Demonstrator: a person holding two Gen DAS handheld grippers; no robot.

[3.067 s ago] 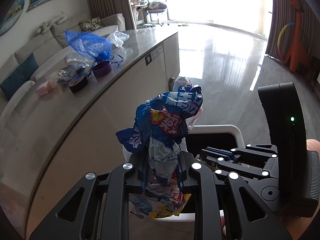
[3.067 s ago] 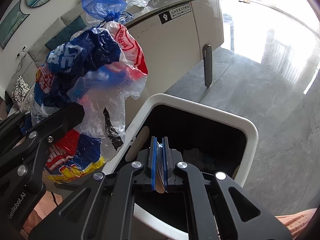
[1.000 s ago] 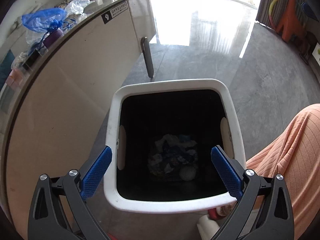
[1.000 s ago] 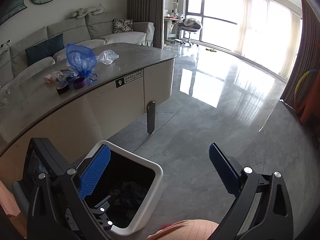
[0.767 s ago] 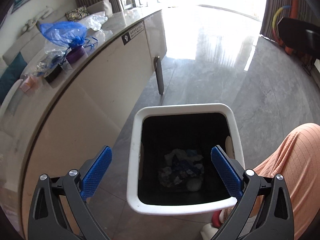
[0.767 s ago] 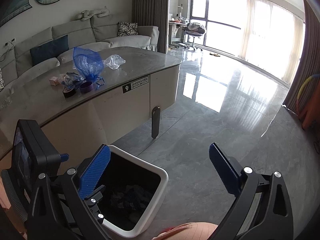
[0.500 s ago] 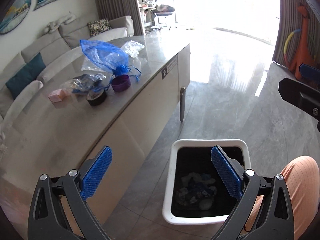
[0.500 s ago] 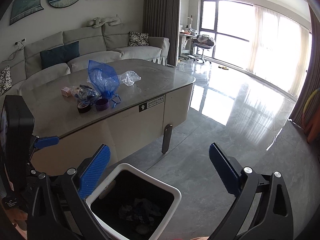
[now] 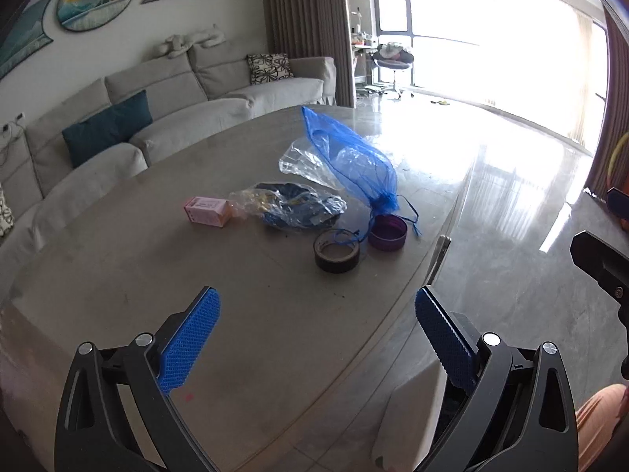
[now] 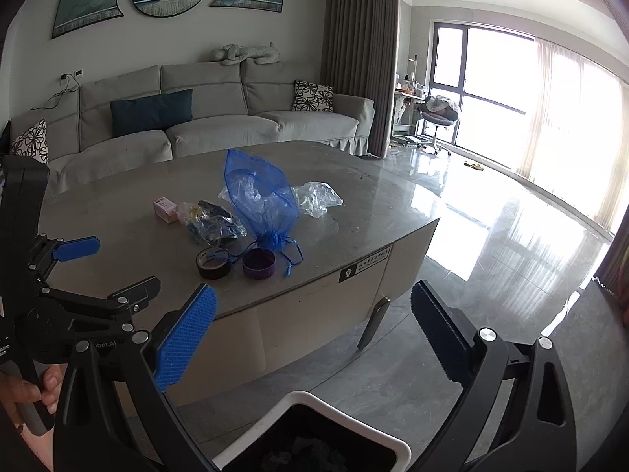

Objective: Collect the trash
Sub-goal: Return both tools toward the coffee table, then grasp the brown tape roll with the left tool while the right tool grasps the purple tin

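Table (image 9: 118, 275) litter ahead, bin now behind.

A grey stone-topped table (image 9: 118, 275) carries a cluster near its floor-side edge: a pink box (image 9: 207, 211), a crumpled wrapper (image 9: 295, 206) beside it, a blue mesh bag (image 9: 350, 161) lying over a clear bag (image 9: 300, 163), a tape roll (image 9: 337, 250) and a purple lid (image 9: 387, 232) side by side. A white bin (image 10: 314, 432) stands on the glossy floor (image 10: 491, 255).
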